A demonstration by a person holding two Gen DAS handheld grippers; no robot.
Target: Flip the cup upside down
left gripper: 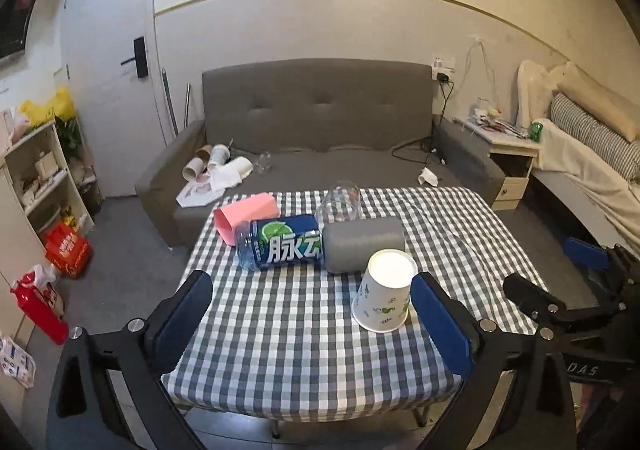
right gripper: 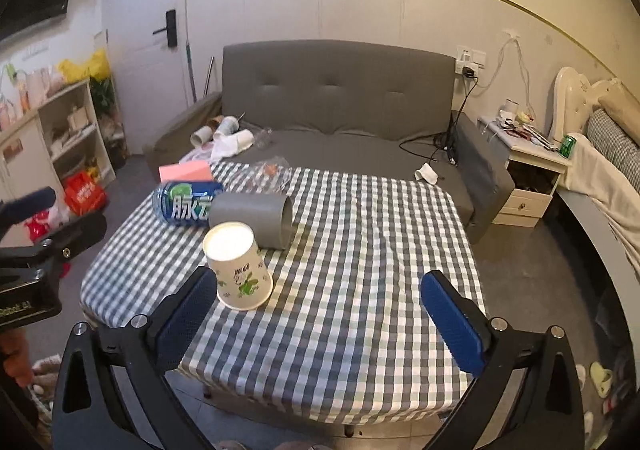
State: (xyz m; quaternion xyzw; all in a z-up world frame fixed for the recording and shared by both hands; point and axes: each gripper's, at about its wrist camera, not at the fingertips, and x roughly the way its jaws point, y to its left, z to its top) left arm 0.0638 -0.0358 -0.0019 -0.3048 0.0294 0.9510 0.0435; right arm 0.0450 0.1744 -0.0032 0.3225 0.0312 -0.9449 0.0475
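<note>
Paper cup [left gripper: 385,296] stands mouth-down near the table's [right gripper: 360,290] front edge, flat base up, so flip appears done; left gripper [left gripper: 312,326] and right gripper [right gripper: 320,314] both spread wide, holding nothing, hovering clear.

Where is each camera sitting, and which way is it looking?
Left wrist view: sits on the left gripper, looking forward over the checked table toward the sofa; its own open jaws show, and the right gripper at the edge.
Right wrist view: sits on the right gripper, facing likewise; open jaws show, and the left gripper at the edge.
Both see the upside-down paper cup.
</note>
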